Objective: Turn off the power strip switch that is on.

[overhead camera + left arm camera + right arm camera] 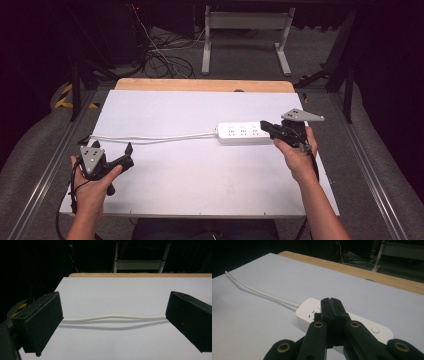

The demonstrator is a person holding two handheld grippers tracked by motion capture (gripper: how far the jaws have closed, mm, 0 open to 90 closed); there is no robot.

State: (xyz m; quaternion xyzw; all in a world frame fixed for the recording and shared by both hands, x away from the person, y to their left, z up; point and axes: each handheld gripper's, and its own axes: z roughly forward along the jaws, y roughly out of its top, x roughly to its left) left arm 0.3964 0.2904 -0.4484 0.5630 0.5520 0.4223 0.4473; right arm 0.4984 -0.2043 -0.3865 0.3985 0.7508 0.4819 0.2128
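A white power strip [240, 133] lies flat on the white table top, right of centre, and its white cable [150, 137] runs off to the left. My right gripper [265, 125] is shut with nothing between its jaws, and its tip is over the strip's right end. In the right gripper view the closed jaws [331, 302] point over the power strip [312, 311], hiding its middle. My left gripper [122, 167] stands wide open near the table's front left. In the left gripper view it [112, 322] faces the cable [112, 317], which lies farther off across the gap.
The white sheet [200, 175] covers a wooden table whose bare edge [205, 85] shows at the back. Beyond it are a metal table frame [245, 30] and loose dark cables [165, 60] on the floor. Metal rails run along both sides.
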